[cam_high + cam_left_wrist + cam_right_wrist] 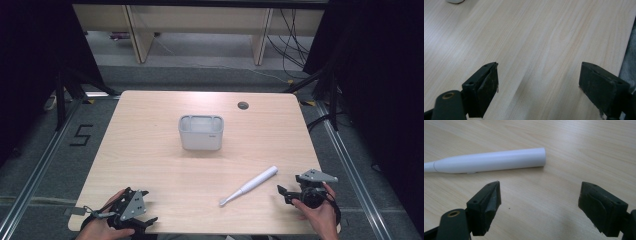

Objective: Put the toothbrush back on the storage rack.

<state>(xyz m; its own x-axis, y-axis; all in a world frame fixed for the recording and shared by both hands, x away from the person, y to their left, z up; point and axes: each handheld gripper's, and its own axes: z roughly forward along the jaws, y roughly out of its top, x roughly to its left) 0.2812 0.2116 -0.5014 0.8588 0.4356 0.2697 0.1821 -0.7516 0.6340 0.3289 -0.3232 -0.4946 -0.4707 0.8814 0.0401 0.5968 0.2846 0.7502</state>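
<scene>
Right tongs (539,202) gape wide over bare desk (150,150), gripping nothing, just short of the white toothbrush (491,160), which lies flat at the desk's near right. Left tongs (539,85) spread wide too, empty, at the near left corner. Grey holder (201,132) stands mid-desk.

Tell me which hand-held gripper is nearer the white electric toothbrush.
The right hand-held gripper: the toothbrush lies just ahead of its open jaws, handle end toward it. The left hand-held gripper, also open, faces bare table.
</scene>
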